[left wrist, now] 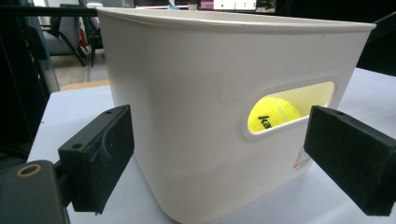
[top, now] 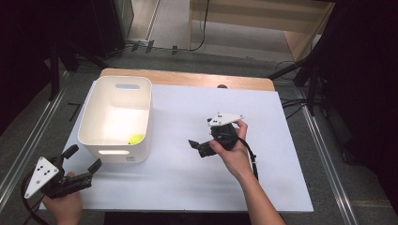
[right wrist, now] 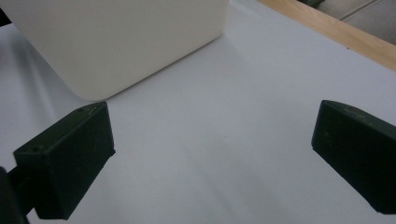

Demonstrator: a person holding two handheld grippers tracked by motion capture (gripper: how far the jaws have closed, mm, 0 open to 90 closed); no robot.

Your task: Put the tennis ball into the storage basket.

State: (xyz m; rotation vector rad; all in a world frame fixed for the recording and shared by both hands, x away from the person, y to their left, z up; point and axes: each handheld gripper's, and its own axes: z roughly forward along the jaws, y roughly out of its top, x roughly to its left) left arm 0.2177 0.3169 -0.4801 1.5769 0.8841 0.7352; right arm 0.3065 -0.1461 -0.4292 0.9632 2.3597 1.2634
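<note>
Yellow ball (left wrist: 273, 115) sits in the bin (top: 141, 93) (looks done), left gripper (top: 84, 159) and right gripper (right wrist: 210, 154) both spread, empty; I'd back off next.

Both grippers are looking like matte black plastic rigs, kinda chunky. The left gripper (top: 83, 157) is wearing a light grey three-cornered plate with a handful of small dark dots on it, and a black cable is trailing off its back end. The right gripper (top: 196, 146) is sporting the same kind of pale plate with dark dots, plus a black cable looping along the forearm. Up close the jaws are showing as blocky black rectangular pads with tiny screw holes near the corners, and a brass-coloured ring is sitting on the left gripper's body. Forearms are showing bare, no sleeves, no gloves.
</note>
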